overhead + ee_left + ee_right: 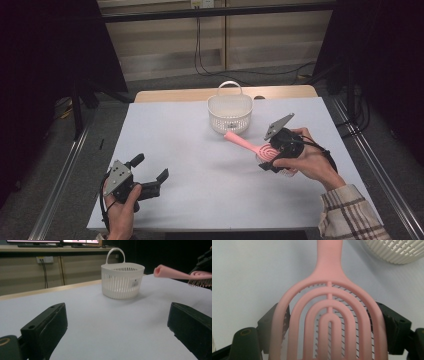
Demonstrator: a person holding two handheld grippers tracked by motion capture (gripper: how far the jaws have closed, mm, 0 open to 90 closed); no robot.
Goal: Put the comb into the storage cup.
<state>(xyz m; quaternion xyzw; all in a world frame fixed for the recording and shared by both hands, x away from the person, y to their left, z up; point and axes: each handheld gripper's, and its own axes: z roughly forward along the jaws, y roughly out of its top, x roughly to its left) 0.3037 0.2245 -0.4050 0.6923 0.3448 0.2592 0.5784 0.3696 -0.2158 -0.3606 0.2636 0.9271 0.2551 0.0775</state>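
A pink vented hairbrush (252,145) hangs above the table, its head clamped between the jaws of my right gripper (272,156) and its handle aimed at the white slotted basket (230,114). In the right gripper view the brush head (329,322) sits between both black jaws, bristles facing down. The handle tip (165,272) enters the left gripper view from the right, beside the basket (122,281). My left gripper (150,176) rests low near the table's front left corner, jaws wide apart and nothing between them.
The pale table top (190,150) has open room in its middle and left. The basket stands near the far edge, handle up. Dark metal frame rails (60,170) run along both sides of the table.
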